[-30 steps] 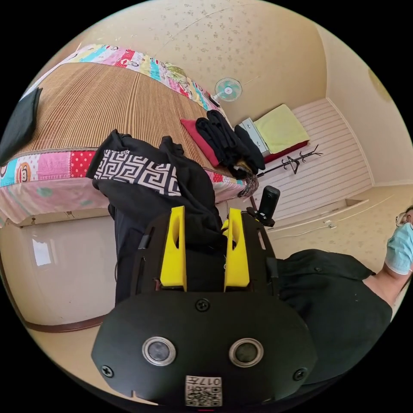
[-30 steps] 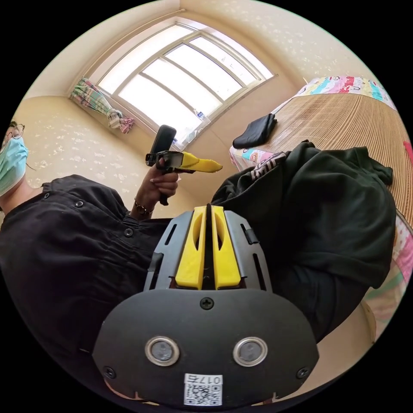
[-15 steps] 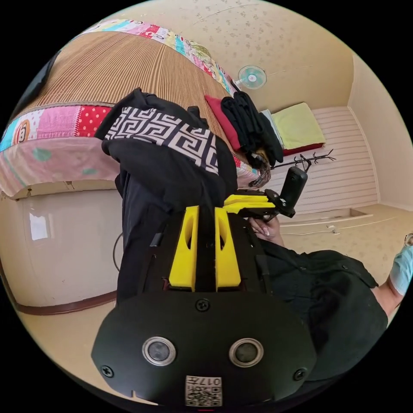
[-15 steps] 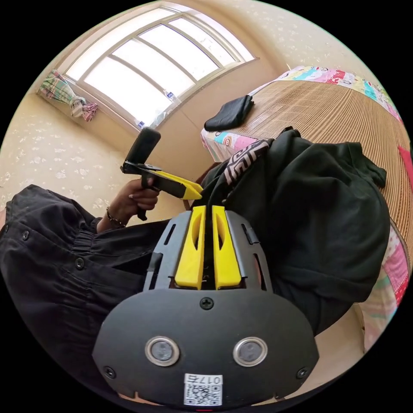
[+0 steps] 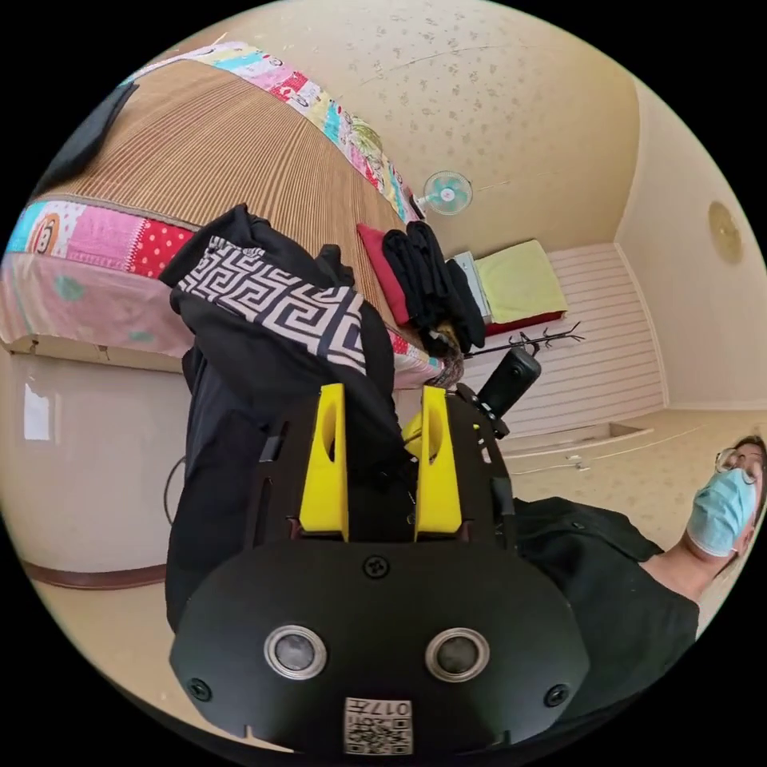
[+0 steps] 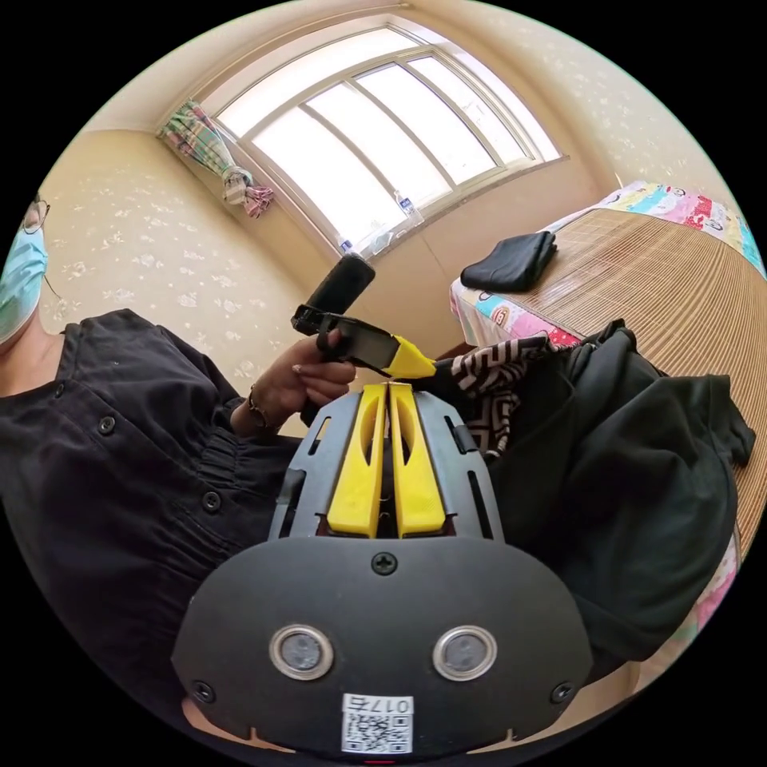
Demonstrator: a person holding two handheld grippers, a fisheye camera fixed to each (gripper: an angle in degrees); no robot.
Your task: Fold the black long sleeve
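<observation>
Counting it off: 2 grippers, the left gripper (image 5: pixel 375 399) and the right gripper (image 6: pixel 389 393), and 1 black long sleeve (image 5: pixel 264 335) bunched up with 1 patterned band (image 5: pixel 276 296). There's 1 bed (image 5: pixel 240 152), 1 folded black garment (image 6: pixel 511 262) on it, 1 fan (image 5: pixel 447 192), 1 window (image 6: pixel 383 160) and 1 person (image 6: pixel 120 447).

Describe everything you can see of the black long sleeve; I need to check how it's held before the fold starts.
The black long sleeve is soft, dark knit with a band of white-and-black key pattern. It is bunched, not flat, draped over the bed's edge and hanging down toward the floor. The left tongs stand apart with its cloth between them. The right tongs look closed at its patterned edge; whether they pinch cloth can't be told.
</observation>
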